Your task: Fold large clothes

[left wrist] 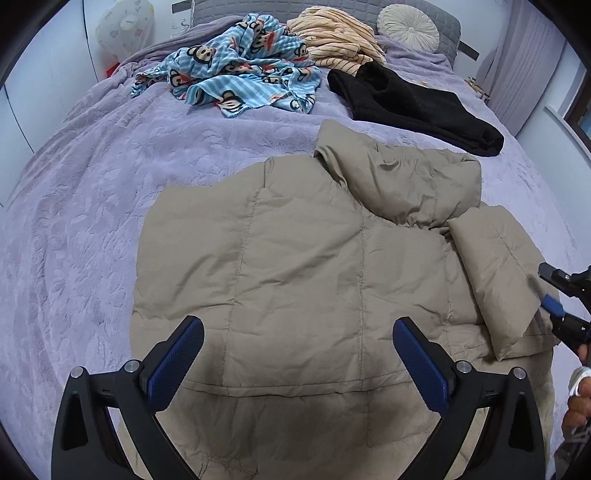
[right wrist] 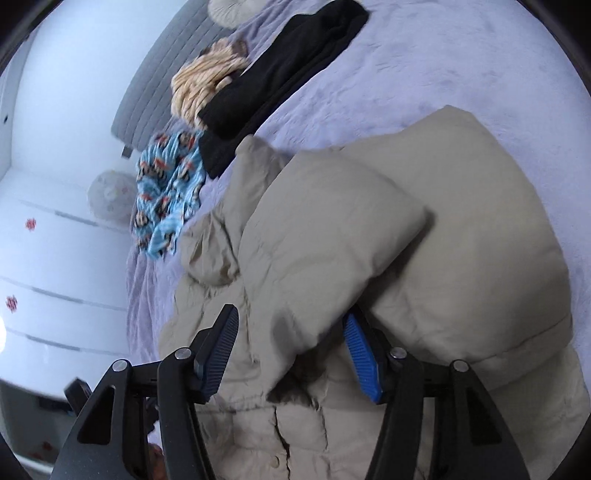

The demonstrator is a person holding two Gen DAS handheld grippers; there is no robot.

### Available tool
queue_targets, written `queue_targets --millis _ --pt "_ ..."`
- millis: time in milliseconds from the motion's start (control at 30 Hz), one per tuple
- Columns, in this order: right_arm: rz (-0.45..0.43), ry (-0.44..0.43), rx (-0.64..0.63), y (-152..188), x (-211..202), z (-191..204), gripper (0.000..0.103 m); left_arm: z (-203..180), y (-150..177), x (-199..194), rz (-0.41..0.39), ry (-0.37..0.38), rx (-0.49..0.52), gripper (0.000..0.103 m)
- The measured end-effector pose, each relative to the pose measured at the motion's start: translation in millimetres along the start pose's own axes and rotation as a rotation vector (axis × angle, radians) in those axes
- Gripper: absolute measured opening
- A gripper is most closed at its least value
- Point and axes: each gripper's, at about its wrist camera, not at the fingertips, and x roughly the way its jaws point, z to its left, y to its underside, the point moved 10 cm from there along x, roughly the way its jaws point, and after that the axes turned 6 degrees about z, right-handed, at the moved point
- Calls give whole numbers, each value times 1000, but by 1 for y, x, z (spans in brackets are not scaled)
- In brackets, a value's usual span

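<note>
**A:** Eyes on the beige quilted puffer jacket (left wrist: 295, 266) (right wrist: 461, 240). It lies spread across the near half of the bed, with its back panel up and the stitched seams running away from us.

**B:** And its puffy sleeve (left wrist: 495, 266) (right wrist: 325, 236) is folded in over the body on the right side. The bunched collar (left wrist: 406, 181) sits at the far end.

**A:** What's the right gripper (right wrist: 291, 314) (left wrist: 550, 290) doing?

**B:** It's clamped on that sleeve. From its own camera the fabric runs straight down between the two blue-padded fingers (right wrist: 360, 354), and both pads press in on it. From the other camera you can see it biting the sleeve's outer edge.

**A:** The left gripper (left wrist: 297, 323) is a different story. Its jaws are spread wide with nothing in them, and it hovers over the jacket's hem end, pointing steeply down at the cloth.

**B:** Whether it's touching the cloth, I can't tell from here.

**A:** Under everything is the lavender embossed fleece bedspread (left wrist: 92, 221) (right wrist: 443, 74).

**B:** Just beyond the collar lies a black fleece garment (left wrist: 413, 99) (right wrist: 280, 74), stretched out long, and it's close to the jacket without quite touching it.

**A:** Further back there's a crumpled light-blue striped blanket with cartoon monkey faces (left wrist: 236, 74) (right wrist: 170, 192). Beside it is a heap of cream cloth with thin dark stripes (left wrist: 332, 33) (right wrist: 199, 88).

**B:** Right at the grey padded headboard (left wrist: 210, 11) there's a round pleated off-white cushion (left wrist: 408, 26).
</note>
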Motion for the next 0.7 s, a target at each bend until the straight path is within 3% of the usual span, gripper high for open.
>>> queue_targets --millis 67,133,300,500,567,667,700 --pt "-9 -16 -32 -8 2 12 4 6 -2 -3 -6 8 -5 103" --pt "-11 14 -186 -5 7 44 4 13 -3 -7 -16 23 -10 103" --pt "97 30 -521 48 47 123 4 40 -1 -14 -26 59 -52 103" --pt "267 160 -697 119 97 125 8 60 0 -17 -28 118 -119 102" --pt "320 206 -700 133 104 111 12 56 1 -17 -19 169 -126 102" --pt "361 203 -668 140 101 99 31 41 1 -15 -6 239 -114 103" --pt "361 197 -652 140 97 94 42 33 0 -14 -1 258 -101 102"
